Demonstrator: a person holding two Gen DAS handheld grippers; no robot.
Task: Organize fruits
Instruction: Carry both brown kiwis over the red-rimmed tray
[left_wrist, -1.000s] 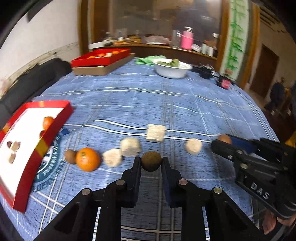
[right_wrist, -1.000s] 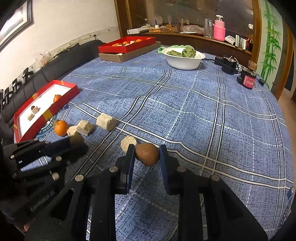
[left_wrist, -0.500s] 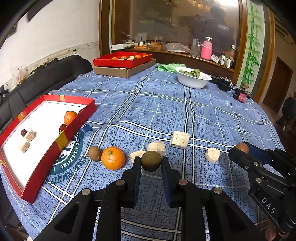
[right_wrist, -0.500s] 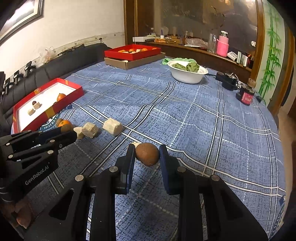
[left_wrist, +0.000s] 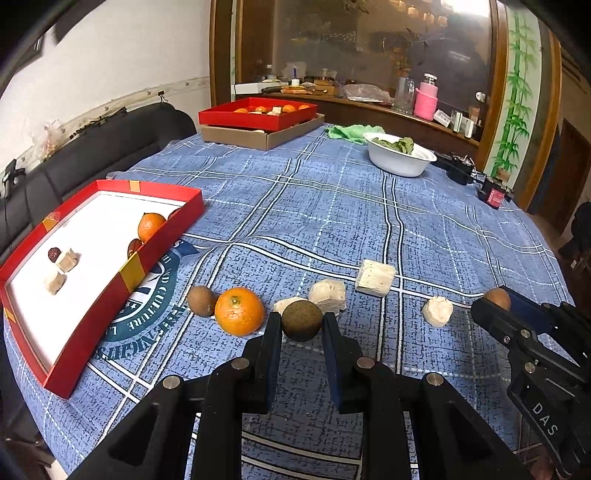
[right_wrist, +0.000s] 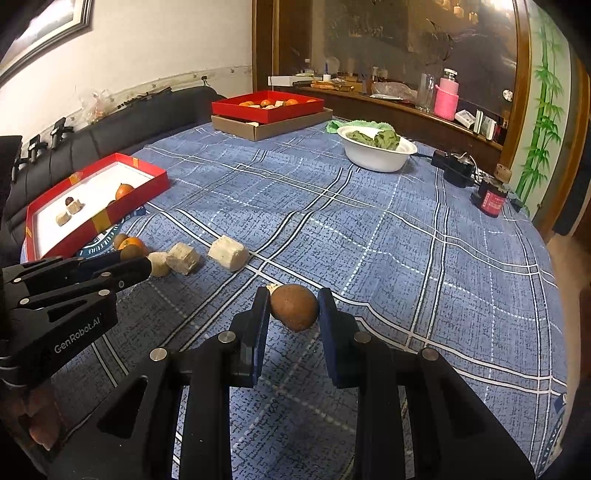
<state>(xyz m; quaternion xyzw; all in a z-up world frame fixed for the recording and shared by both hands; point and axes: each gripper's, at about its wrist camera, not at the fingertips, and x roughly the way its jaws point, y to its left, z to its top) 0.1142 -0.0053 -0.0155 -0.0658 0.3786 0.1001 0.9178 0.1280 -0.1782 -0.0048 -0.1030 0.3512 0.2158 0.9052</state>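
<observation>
While both tools hang over the blue plaid tablecloth (left_wrist: 332, 206), nothing blocks the way from the left gripper (left_wrist: 301, 321) to the red tray (left_wrist: 162, 236) at its left. Largest to smallest: far red box (left_wrist: 258, 112) of oranges and pale pieces on a cardboard box (left_wrist: 258, 136), ahead; white bowl (left_wrist: 400, 160) of greens, ahead-right; near tray holding one orange, two pale cubes, two dark fruits, maybe a third half hidden by the wall.

Loose just ahead of the left tool: one orange (left_wrist: 239, 311), four pale cubes (left_wrist: 375, 277), one brown fruit (left_wrist: 200, 301).

Left gripper: narrowly parted, clamping a dark round fruit (left_wrist: 302, 319).

Right gripper (right_wrist: 293, 310): likewise, clamping a brown oval fruit (right_wrist: 294, 307), both lifted clear.
</observation>
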